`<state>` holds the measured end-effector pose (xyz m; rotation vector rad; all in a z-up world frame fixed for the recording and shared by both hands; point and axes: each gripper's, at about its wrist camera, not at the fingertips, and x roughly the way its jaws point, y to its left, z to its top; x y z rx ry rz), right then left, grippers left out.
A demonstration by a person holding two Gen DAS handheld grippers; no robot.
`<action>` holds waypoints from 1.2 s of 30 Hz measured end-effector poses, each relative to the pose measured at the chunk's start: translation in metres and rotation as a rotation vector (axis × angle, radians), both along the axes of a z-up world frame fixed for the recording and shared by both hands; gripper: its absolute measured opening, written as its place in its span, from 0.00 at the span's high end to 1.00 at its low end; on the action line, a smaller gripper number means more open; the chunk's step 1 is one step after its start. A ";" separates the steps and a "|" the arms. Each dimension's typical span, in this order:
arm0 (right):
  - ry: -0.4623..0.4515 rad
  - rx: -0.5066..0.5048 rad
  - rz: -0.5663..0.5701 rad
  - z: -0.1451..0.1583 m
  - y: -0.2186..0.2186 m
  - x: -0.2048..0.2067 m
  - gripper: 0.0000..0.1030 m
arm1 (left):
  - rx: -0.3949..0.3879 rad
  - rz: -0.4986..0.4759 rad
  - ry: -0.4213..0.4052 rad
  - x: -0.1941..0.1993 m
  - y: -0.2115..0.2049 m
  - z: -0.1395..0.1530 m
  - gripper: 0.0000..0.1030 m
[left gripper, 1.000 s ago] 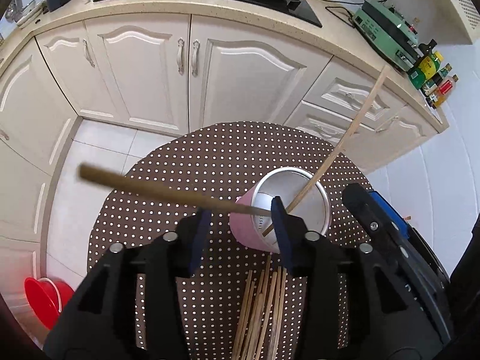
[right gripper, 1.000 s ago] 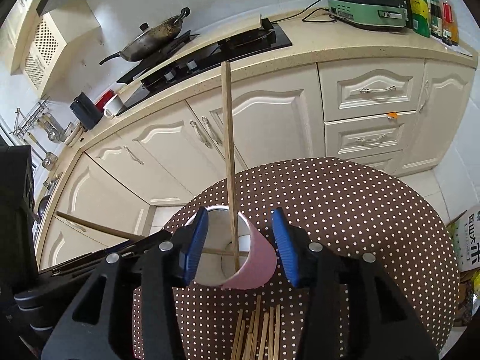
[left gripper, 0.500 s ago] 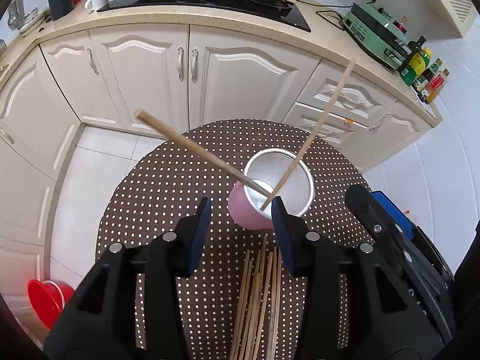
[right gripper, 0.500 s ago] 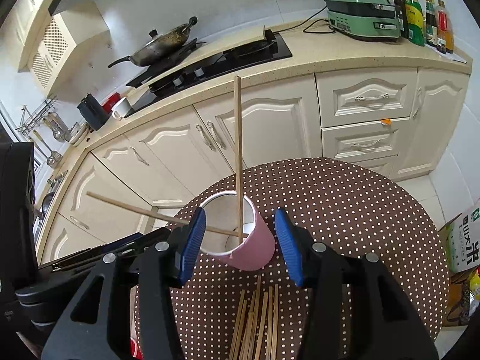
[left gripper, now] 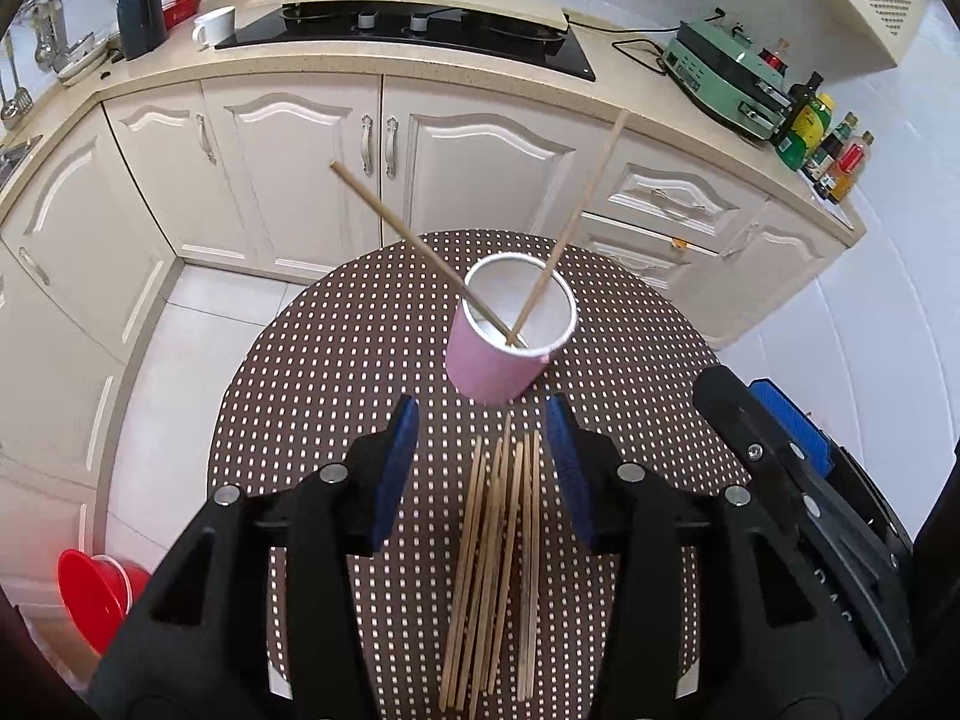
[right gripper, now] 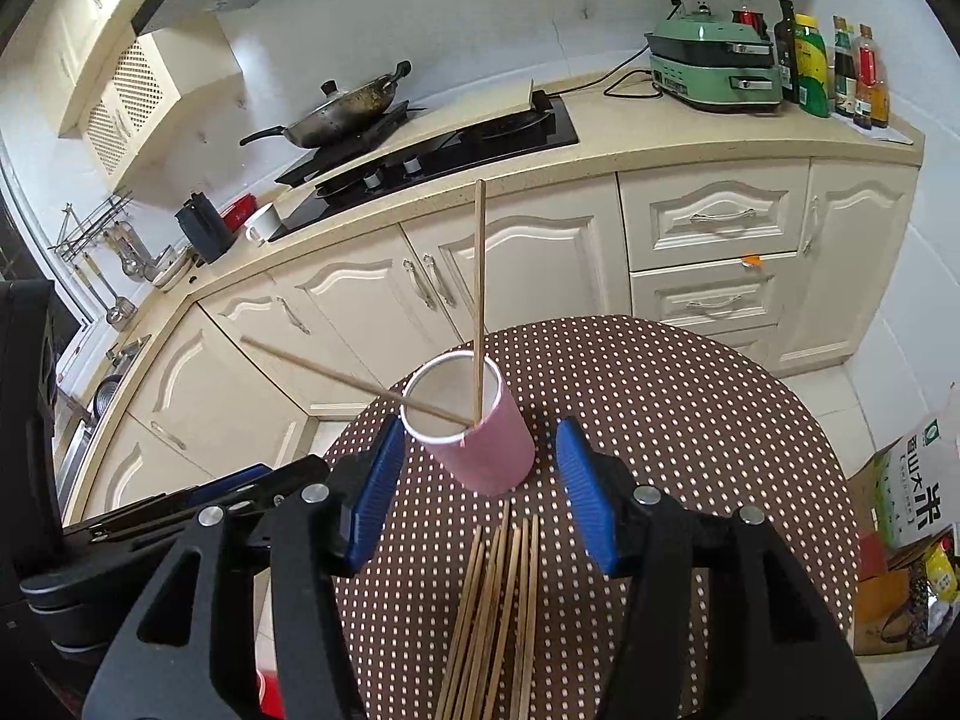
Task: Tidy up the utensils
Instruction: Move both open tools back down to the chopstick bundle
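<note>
Above the table, both tongs (left gripper: 483, 450) (right gripper: 474, 480) gape empty, having drawn back from the pink cup (left gripper: 501, 360).

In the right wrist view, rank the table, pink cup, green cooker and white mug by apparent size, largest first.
1. Table
2. Green cooker and pink cup: look about alike, so unranked; the cup is much nearer the camera.
3. White mug

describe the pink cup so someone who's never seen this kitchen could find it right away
Find the round table with the brown, white-dotted cloth, in front of the cream kitchen cabinets. The pink cup stands upright near its middle, just beyond a flat bundle of chopsticks. It is the only container there, with two chopsticks leaning out of it.
</note>
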<state>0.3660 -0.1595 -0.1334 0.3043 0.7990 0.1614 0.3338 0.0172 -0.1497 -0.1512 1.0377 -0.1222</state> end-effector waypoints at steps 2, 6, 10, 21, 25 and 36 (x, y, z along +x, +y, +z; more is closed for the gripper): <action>0.002 0.000 0.004 0.003 -0.001 -0.011 0.49 | 0.003 0.003 -0.004 -0.013 -0.001 0.003 0.55; 0.005 -0.016 0.021 0.005 -0.001 -0.034 0.47 | 0.014 0.012 -0.010 -0.038 -0.002 0.005 0.55; 0.017 -0.027 0.034 0.003 -0.002 -0.056 0.45 | 0.027 0.014 -0.010 -0.062 -0.004 0.003 0.55; 0.103 -0.059 0.066 -0.027 -0.004 -0.094 0.44 | 0.058 0.022 0.055 -0.108 -0.010 -0.029 0.55; 0.150 -0.072 0.073 -0.046 -0.002 -0.102 0.44 | 0.070 0.020 0.088 -0.120 -0.010 -0.047 0.55; 0.262 -0.117 0.095 -0.097 0.008 -0.100 0.44 | 0.097 0.011 0.197 -0.127 -0.002 -0.106 0.55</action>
